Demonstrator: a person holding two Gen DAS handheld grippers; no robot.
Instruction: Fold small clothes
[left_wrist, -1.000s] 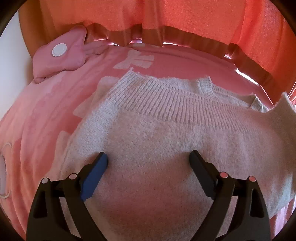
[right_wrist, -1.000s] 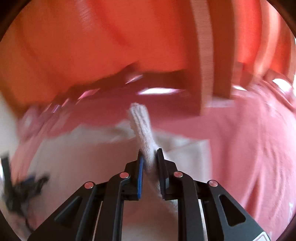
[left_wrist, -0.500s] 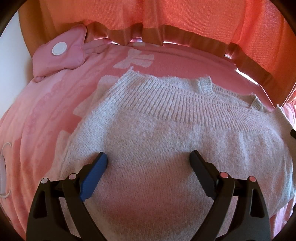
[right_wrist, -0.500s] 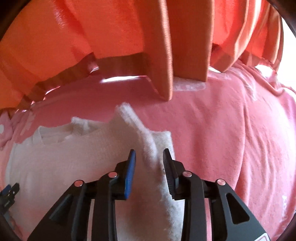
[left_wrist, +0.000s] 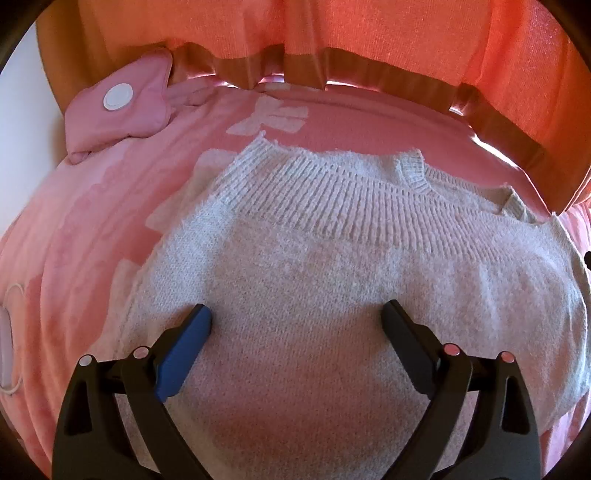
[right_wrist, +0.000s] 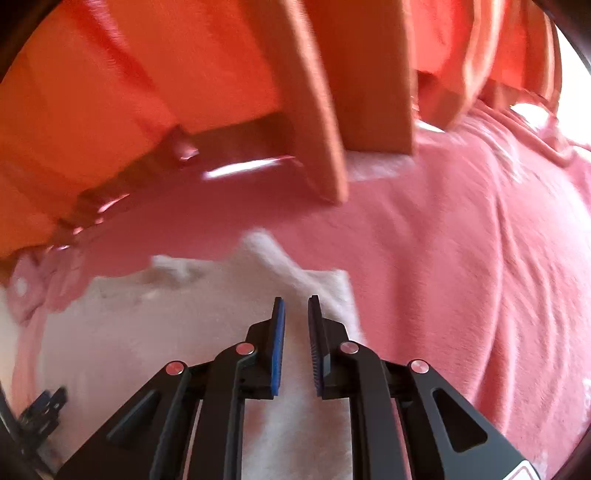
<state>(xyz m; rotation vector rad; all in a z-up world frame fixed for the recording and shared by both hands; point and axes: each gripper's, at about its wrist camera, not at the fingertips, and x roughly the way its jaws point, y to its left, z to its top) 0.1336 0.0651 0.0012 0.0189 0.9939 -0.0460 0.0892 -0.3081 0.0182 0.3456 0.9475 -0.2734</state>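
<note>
the white knit sweater (left_wrist: 332, 280) lies flat on the pink blanket (left_wrist: 74, 229). left gripper (left_wrist: 295, 321): jaws spread wide over the knit. right gripper (right_wrist: 295, 314): jaws just narrowed, small gap, gripping nothing.

The left gripper (left_wrist: 295, 325) is pointing steeply down, its fingers (left_wrist: 184, 343) standing wide apart. The right gripper (right_wrist: 295, 314) is tilting down too; its jaws have just been closing, nothing between them.
</note>
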